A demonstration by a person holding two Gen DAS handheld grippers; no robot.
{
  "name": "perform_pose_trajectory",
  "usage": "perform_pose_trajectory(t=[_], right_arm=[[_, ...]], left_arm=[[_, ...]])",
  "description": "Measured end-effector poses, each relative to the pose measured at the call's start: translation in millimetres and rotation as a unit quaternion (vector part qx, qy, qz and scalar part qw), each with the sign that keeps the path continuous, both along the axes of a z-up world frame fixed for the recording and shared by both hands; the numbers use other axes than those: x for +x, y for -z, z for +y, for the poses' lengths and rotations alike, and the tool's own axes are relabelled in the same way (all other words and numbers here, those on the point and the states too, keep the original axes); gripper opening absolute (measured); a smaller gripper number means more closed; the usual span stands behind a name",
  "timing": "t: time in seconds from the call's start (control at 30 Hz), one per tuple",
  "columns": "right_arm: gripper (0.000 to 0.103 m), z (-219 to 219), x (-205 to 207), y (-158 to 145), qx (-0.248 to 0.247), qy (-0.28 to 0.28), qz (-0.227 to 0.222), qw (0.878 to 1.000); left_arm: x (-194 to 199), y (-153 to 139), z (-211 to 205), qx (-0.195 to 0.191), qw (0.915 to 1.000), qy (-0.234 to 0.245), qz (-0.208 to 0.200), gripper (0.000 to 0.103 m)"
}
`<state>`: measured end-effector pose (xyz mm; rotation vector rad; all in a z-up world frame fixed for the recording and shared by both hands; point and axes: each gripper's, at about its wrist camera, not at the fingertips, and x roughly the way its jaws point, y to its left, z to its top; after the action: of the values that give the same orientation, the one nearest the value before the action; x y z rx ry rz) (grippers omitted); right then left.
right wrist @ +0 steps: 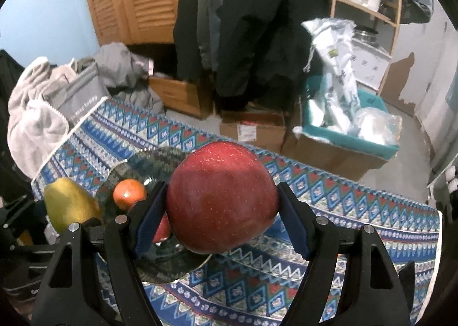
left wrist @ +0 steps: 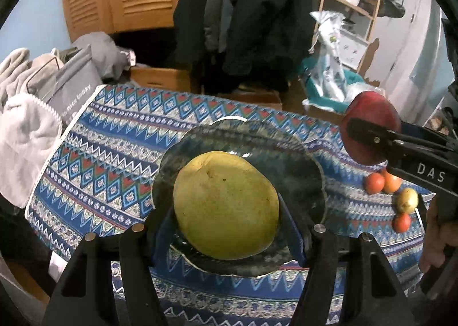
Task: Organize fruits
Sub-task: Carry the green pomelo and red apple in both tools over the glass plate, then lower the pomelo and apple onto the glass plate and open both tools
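My left gripper is shut on a large yellow-green pear, which hangs over a dark green glass plate on the patterned cloth. The right gripper is shut on a big red apple, its blue pads pressing both sides. In the left wrist view that apple hangs right of the plate, above the cloth. Small orange-red fruits and a yellow one lie on the cloth under it. In the right wrist view an orange fruit shows against the plate; whether it lies on it I cannot tell.
The blue patterned cloth covers the table. Grey towels and a grey bag are piled at its left end. Behind the table stand cardboard boxes, a teal bin with plastic bags, hanging dark coats and a wooden shelf. A hand holds the right gripper.
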<state>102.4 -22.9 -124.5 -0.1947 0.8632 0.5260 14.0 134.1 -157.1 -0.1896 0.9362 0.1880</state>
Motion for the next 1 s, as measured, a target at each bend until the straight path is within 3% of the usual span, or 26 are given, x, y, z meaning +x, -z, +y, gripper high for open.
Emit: perform_pose_trajectory(t=[0.53, 1.0], right_arm=[[0.076, 29.2, 6.7, 62.7, -0.042, -0.030, 0.066, 0.997], [0.076, 35.3, 3.6, 80.4, -0.053, -0.048, 0.085, 0.994]], left_arm=[[4.7, 45.1, 13.6, -0.024, 0.9971, -0.018, 0.069, 0.068], [11.0, 72.6, 12.7, -0.028, 0.9922, -0.019, 0.120, 0.068]])
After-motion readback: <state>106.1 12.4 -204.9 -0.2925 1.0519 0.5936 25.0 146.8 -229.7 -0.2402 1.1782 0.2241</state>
